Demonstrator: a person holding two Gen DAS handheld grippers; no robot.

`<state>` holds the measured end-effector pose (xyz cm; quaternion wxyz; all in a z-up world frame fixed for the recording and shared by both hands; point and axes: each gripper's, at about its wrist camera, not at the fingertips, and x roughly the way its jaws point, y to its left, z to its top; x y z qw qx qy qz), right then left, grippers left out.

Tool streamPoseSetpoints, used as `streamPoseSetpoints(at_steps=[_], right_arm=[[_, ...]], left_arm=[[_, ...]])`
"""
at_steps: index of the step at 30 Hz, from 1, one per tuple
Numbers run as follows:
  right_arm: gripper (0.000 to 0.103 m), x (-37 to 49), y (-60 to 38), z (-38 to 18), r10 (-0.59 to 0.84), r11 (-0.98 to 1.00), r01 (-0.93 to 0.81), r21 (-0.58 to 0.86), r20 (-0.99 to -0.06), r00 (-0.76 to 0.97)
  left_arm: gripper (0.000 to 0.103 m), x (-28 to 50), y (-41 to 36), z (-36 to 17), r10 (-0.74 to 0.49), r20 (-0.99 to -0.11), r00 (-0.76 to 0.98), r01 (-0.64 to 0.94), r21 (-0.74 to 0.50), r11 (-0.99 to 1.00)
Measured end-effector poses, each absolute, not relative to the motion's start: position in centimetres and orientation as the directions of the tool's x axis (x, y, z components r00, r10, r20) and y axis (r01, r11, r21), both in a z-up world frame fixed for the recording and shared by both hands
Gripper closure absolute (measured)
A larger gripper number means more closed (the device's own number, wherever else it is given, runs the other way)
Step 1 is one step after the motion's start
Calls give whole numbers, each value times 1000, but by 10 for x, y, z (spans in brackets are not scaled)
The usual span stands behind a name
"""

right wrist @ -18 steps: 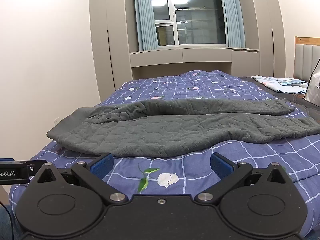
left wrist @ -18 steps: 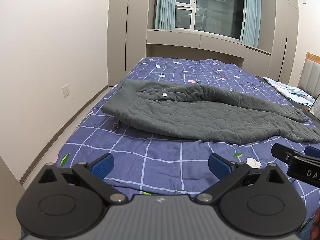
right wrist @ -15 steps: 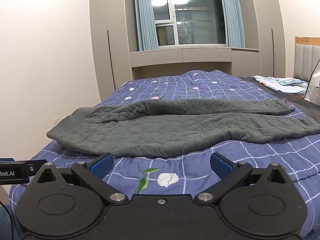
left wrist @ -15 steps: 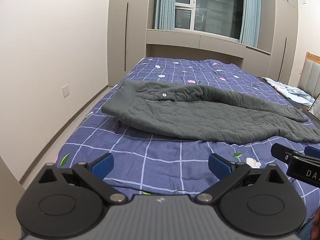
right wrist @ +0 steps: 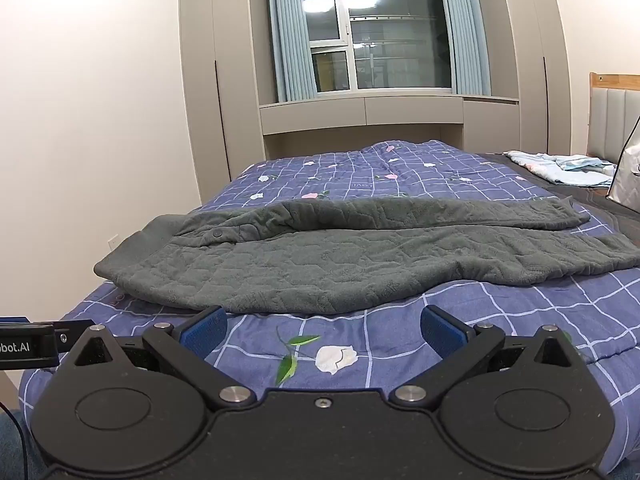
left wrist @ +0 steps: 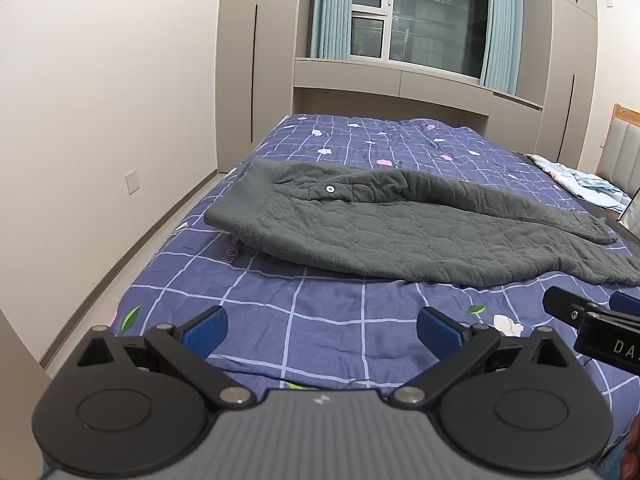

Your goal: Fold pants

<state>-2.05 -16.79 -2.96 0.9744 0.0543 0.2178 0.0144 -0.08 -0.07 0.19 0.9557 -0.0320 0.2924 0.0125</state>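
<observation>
Left gripper (left wrist: pixel 322 330) and right gripper (right wrist: pixel 323 330) hovering with blue-padded jaws spread wide — gripping nothing, over the blue checked floral quilt (right wrist: pixel 400 340), dark grey quilted fleece pants (right wrist: pixel 360 256) lying beyond, folded lengthwise — waistband leftward.

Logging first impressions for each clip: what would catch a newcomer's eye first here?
The dark grey quilted pants lie stretched across the blue checked floral bedspread, waistband at the left, legs running right. In the foreground, the right gripper and the left gripper hover wide open and empty, short of the fabric. Behind, a dark window reflects ceiling lights.
</observation>
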Motion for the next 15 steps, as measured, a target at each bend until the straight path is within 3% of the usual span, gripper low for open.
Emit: streamPoseSetpoints(at_steps=[15], right_arm=[[0,-21,-168,-29,54,994,-7,112,-426,903]], left_arm=[[1,-1,0,0,4,-562,827,-41,-53,998]])
